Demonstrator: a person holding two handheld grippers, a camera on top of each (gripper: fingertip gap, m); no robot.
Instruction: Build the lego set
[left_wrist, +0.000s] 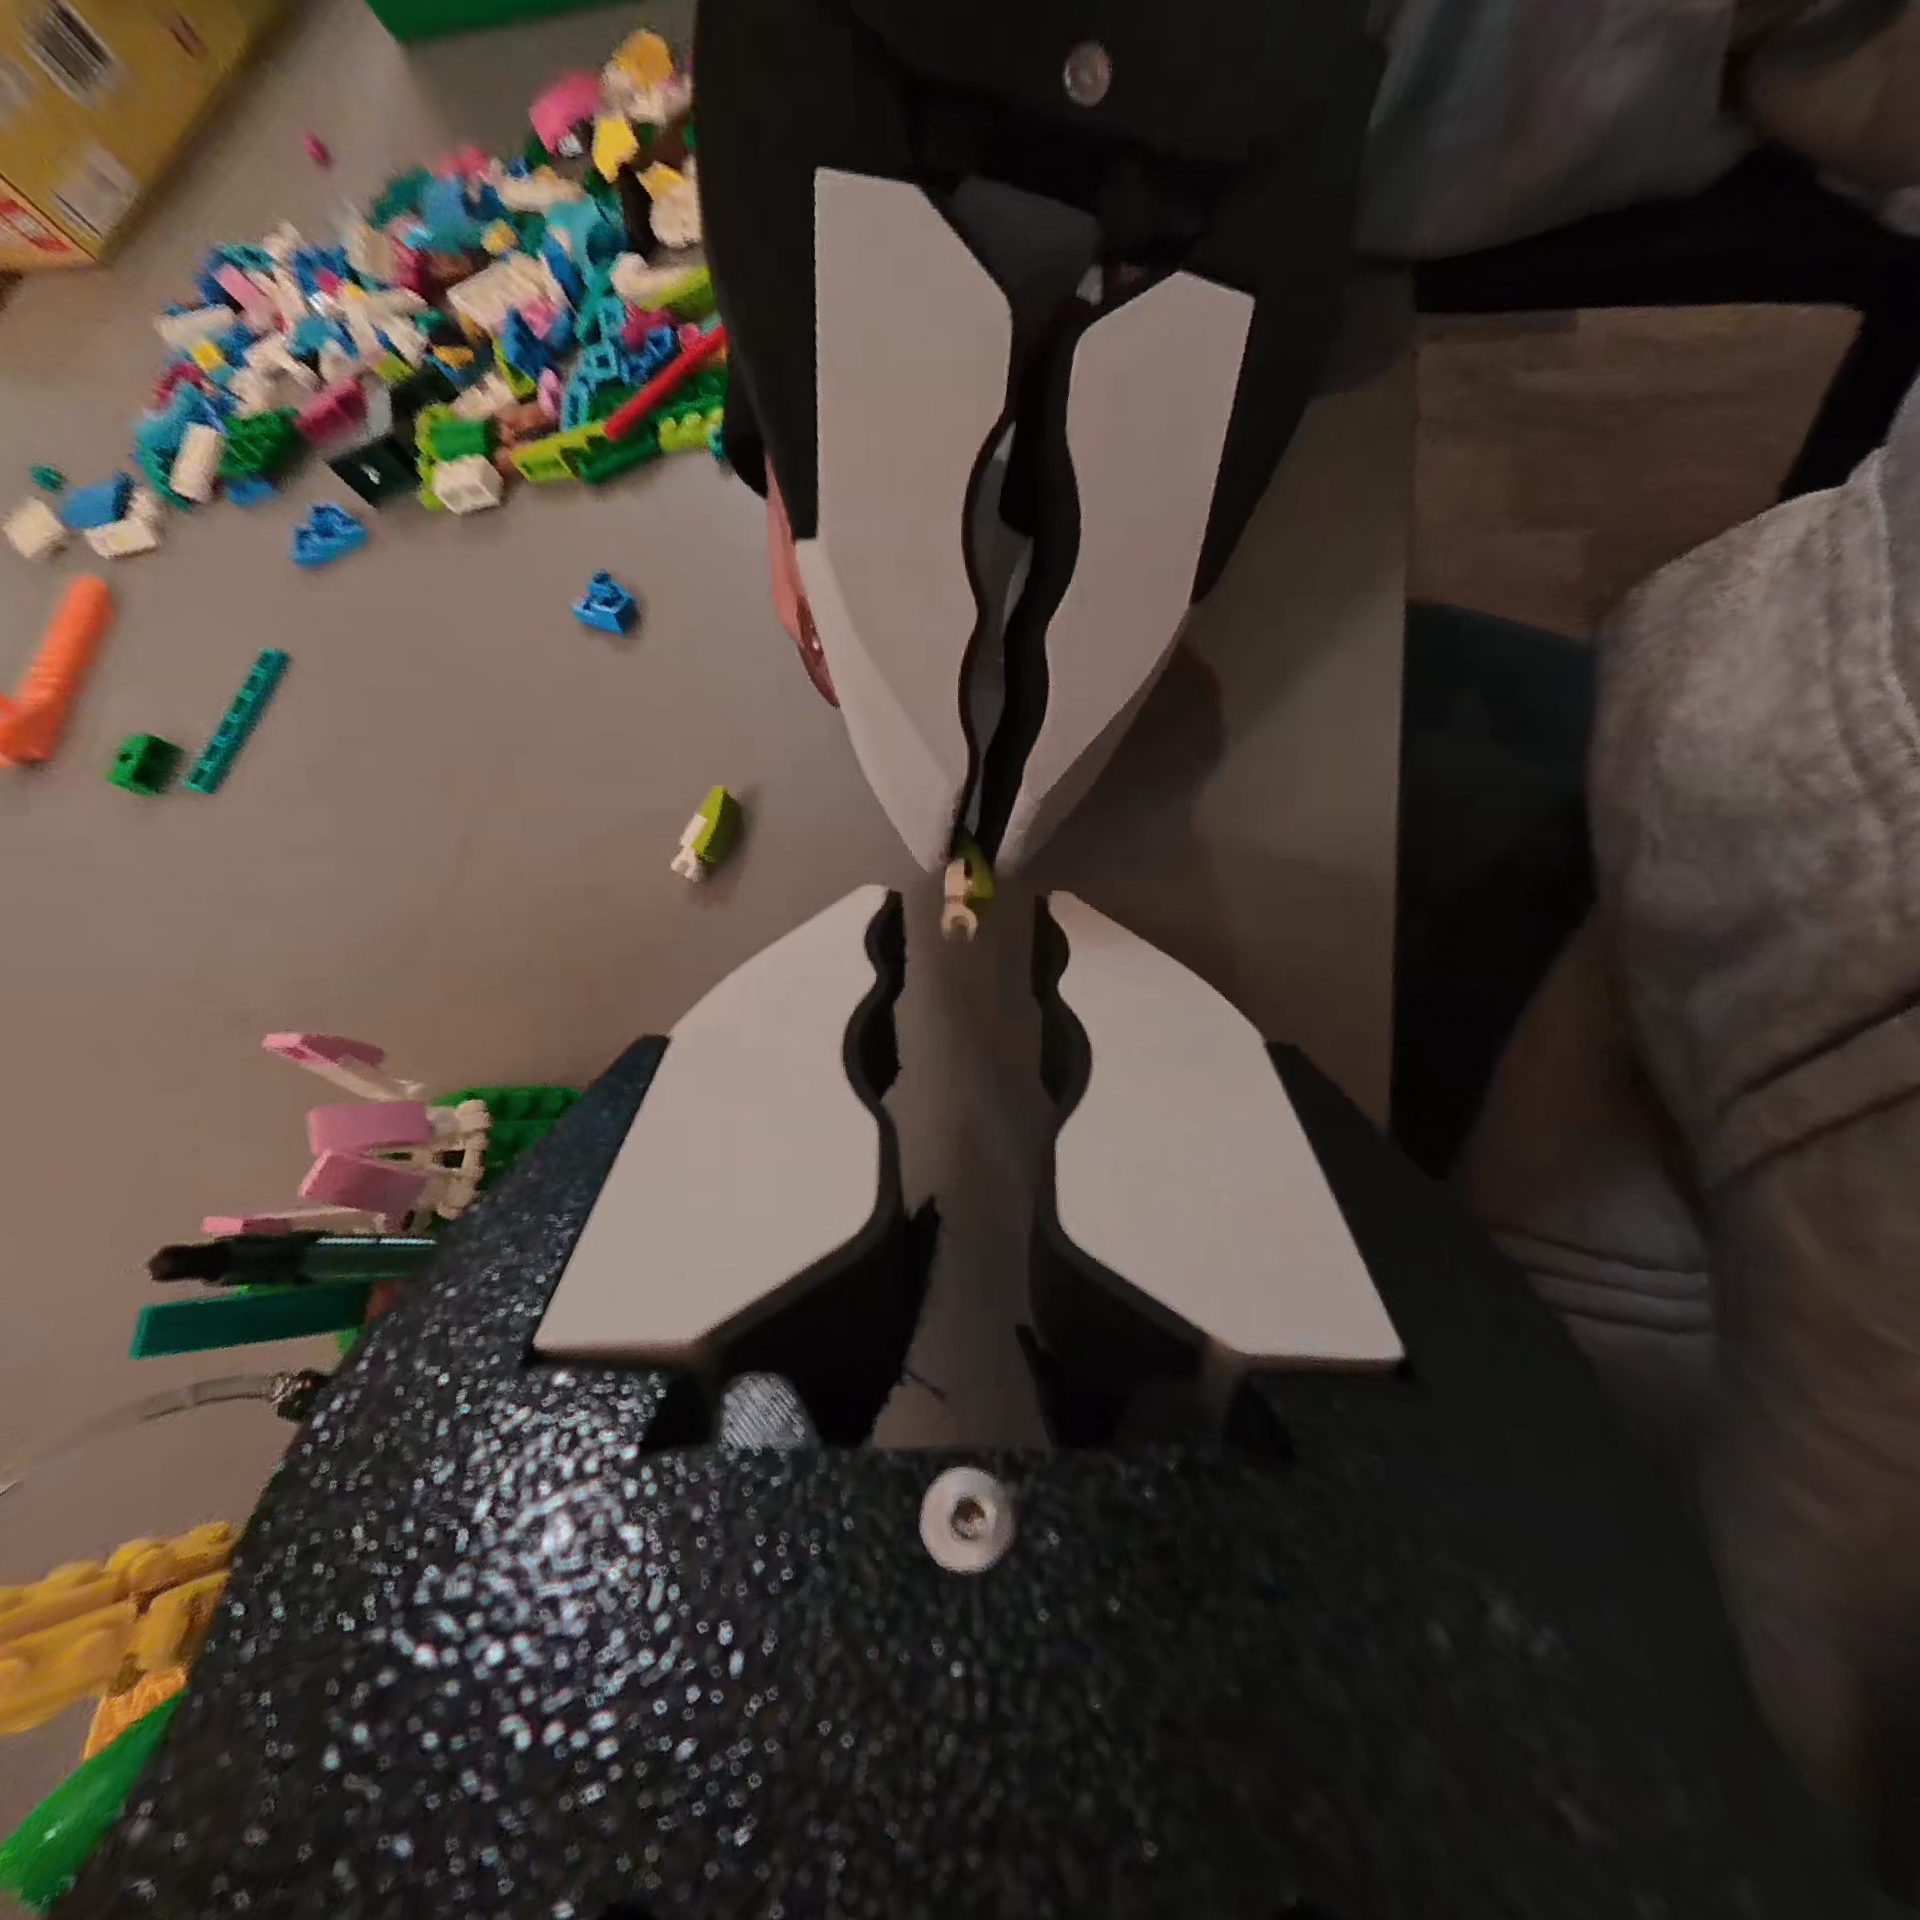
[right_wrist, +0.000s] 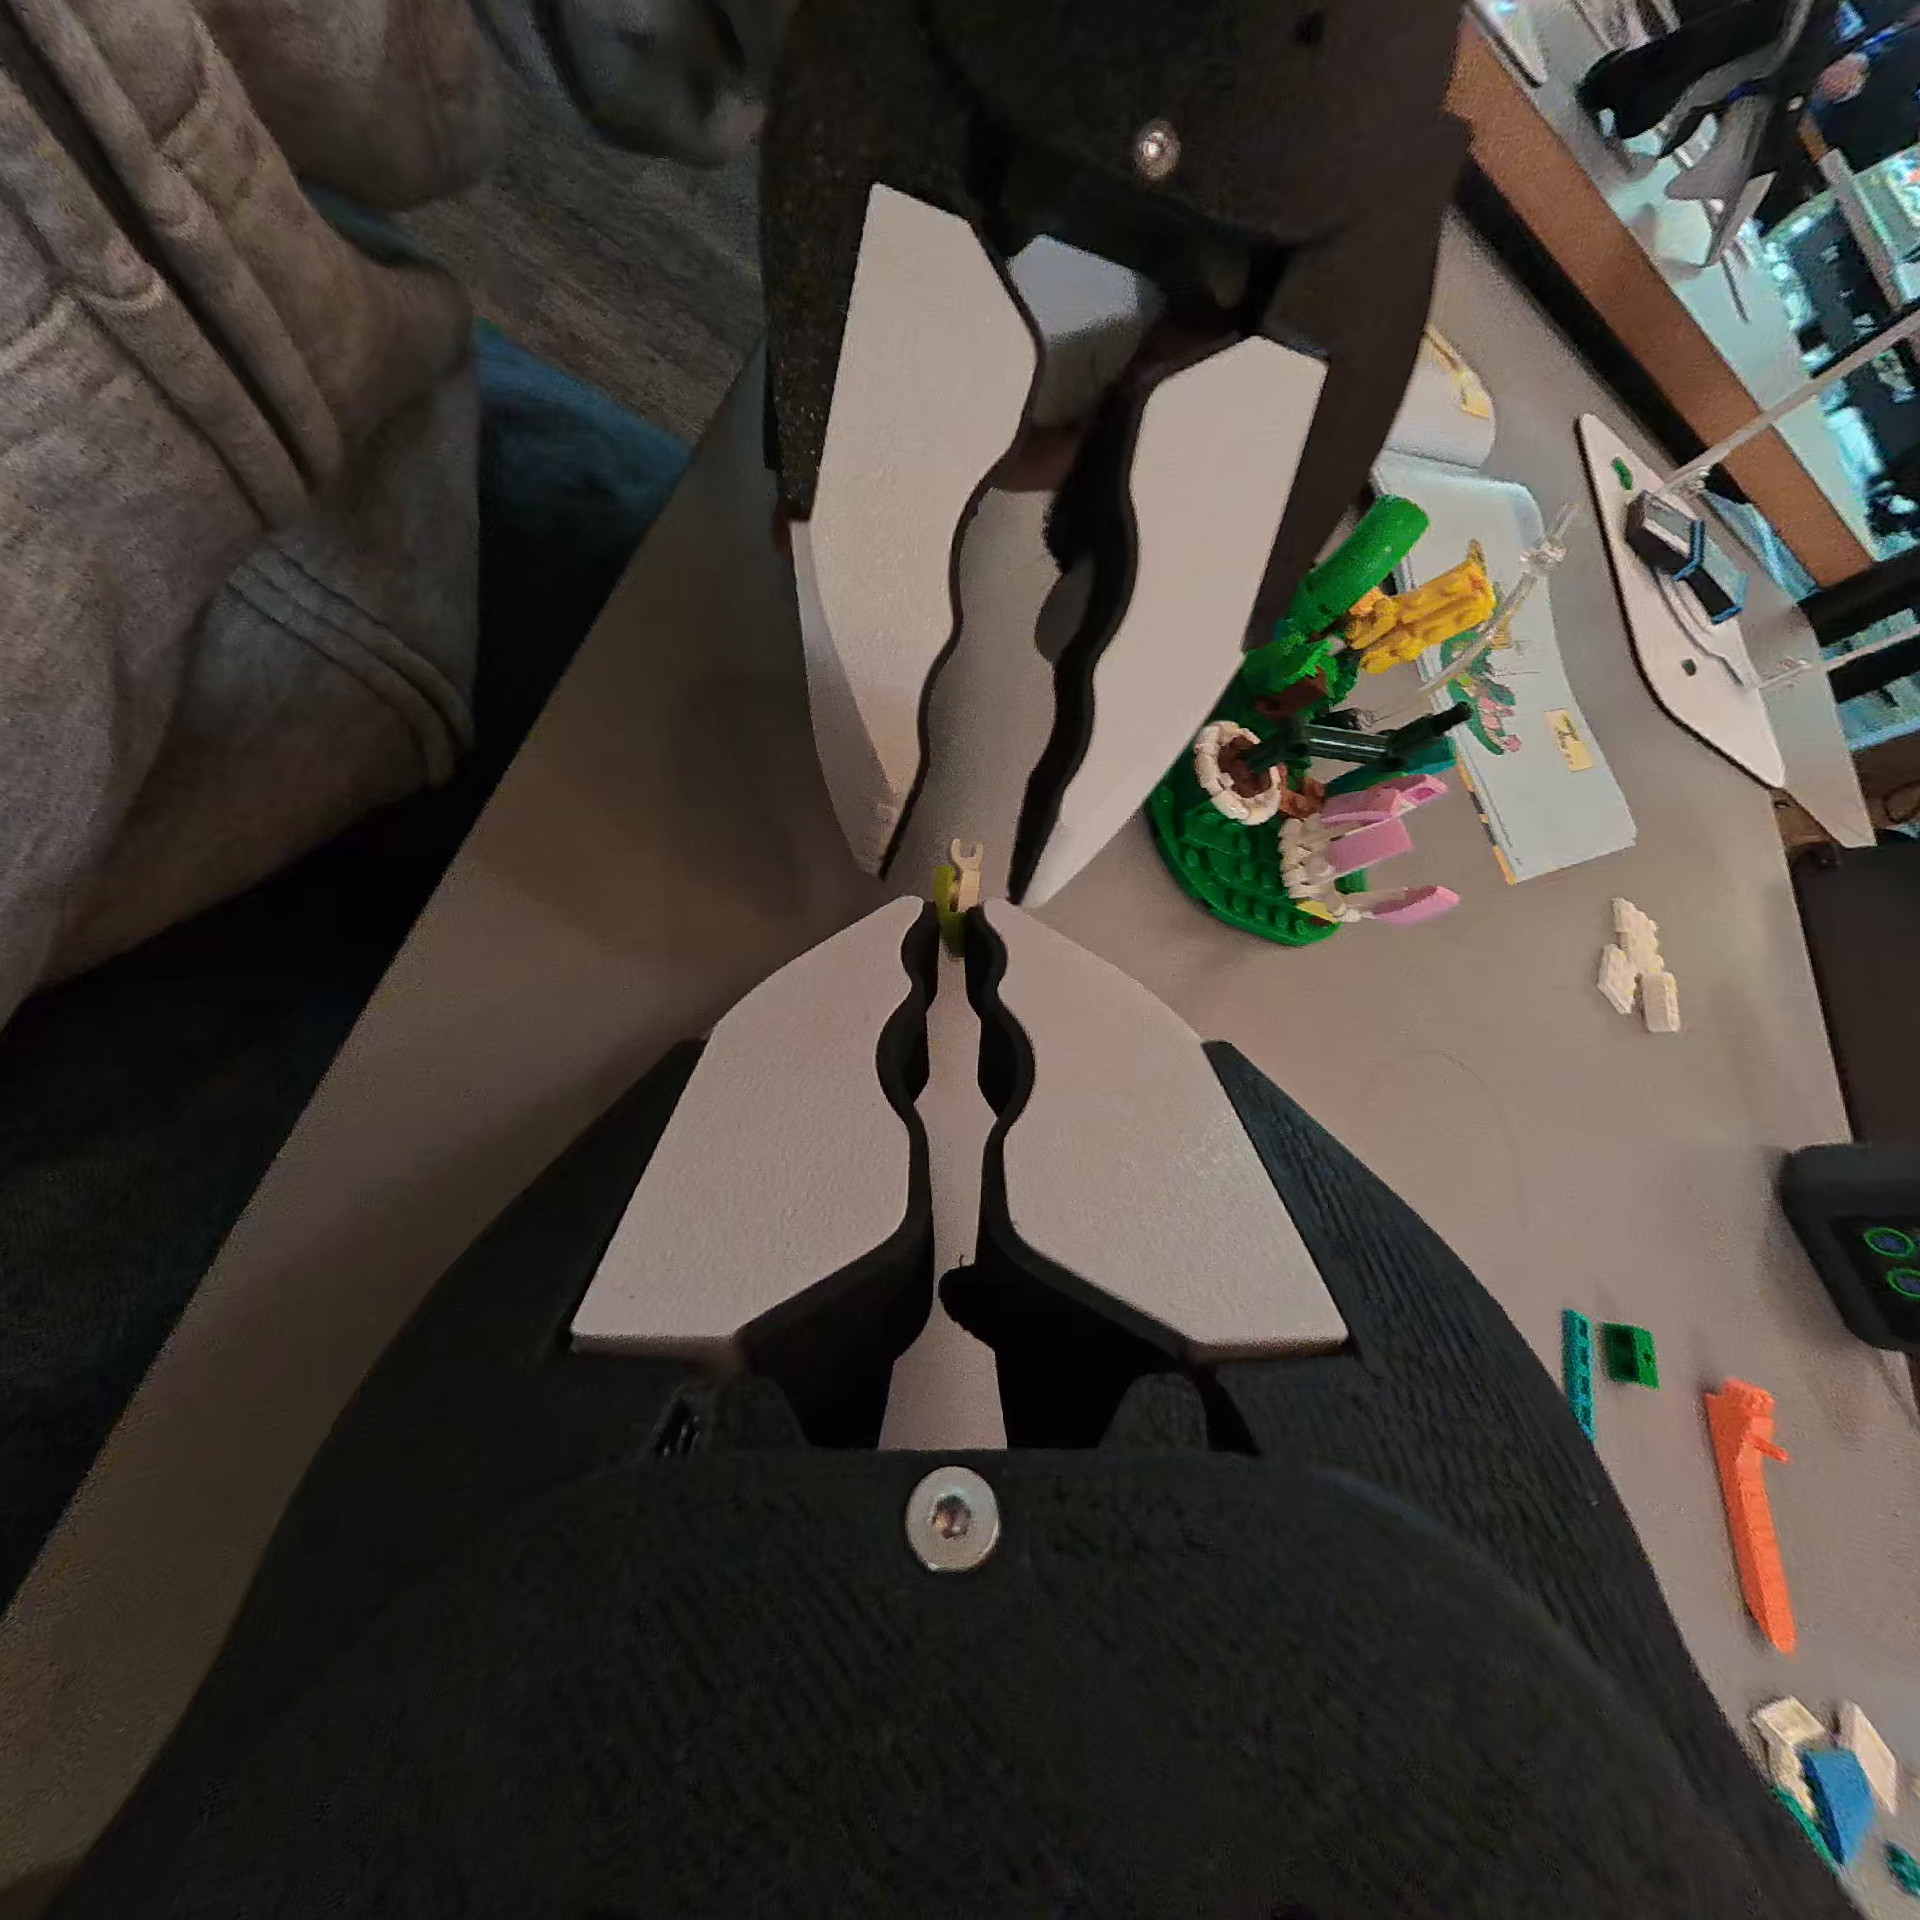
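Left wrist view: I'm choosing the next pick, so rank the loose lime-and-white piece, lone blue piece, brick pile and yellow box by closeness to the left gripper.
From the left gripper:
1. loose lime-and-white piece, just left of the jaws.
2. lone blue piece, farther up-left.
3. brick pile, beyond that.
4. yellow box, far top-left corner.

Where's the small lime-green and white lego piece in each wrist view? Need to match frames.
Left wrist view: small lime-green and white lego piece at centre, pinched in the far right gripper, white clip pointing toward the open left gripper.
Right wrist view: centre, at the right gripper tips.
Shared landmark: orange brick separator.
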